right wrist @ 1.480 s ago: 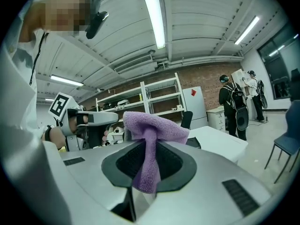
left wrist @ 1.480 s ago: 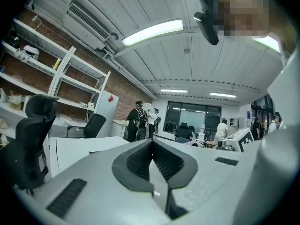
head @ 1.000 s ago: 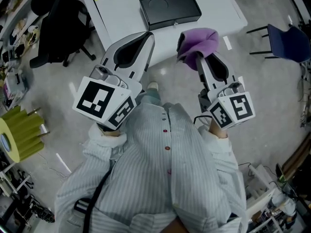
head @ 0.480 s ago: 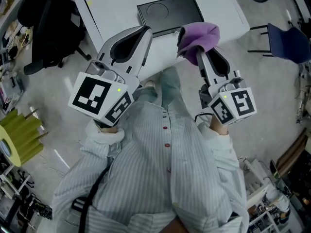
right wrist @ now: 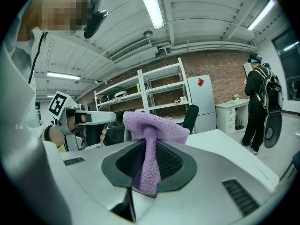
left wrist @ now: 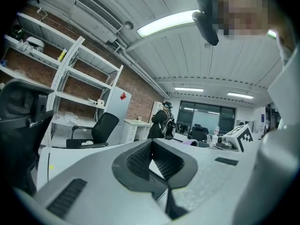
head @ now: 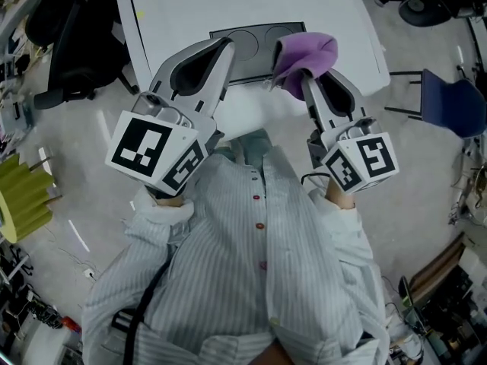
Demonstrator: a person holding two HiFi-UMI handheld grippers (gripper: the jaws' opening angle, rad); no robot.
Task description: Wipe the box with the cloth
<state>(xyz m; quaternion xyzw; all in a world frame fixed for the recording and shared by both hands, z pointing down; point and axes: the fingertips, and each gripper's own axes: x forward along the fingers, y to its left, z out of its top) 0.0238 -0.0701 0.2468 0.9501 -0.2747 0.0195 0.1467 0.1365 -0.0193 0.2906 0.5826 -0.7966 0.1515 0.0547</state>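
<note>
Cloth (head: 308,52) first: it's a purple terry rag, and the right gripper (head: 302,78) has its jaws clamped on it. In the right gripper view you can see a strip of the cloth (right wrist: 154,125) pinched between the dark pads and running down through the right gripper (right wrist: 150,142), with the rest bunched up in a lump over the tips. The left gripper (head: 226,44) has its jaws closed too, but there's nothing in them; the left gripper view shows the pads of the left gripper (left wrist: 151,142) meeting at the tip with nothing between. Pose-wise, the person in the striped shirt holds both tools out in front of the chest with elbows tucked in, the marker cubes close to the body and the noses aimed at the white table (head: 228,2). The two grippers lean in toward each other a bit, so the tips end up near one another above the table's near edge. The box (head: 251,52), flat and black with a circle on its lid, lies on the table by that near edge. From the head view the left tip overlaps its left end and the cloth covers its right end. Can't tell if the cloth is actually touching the lid or just above it.
</note>
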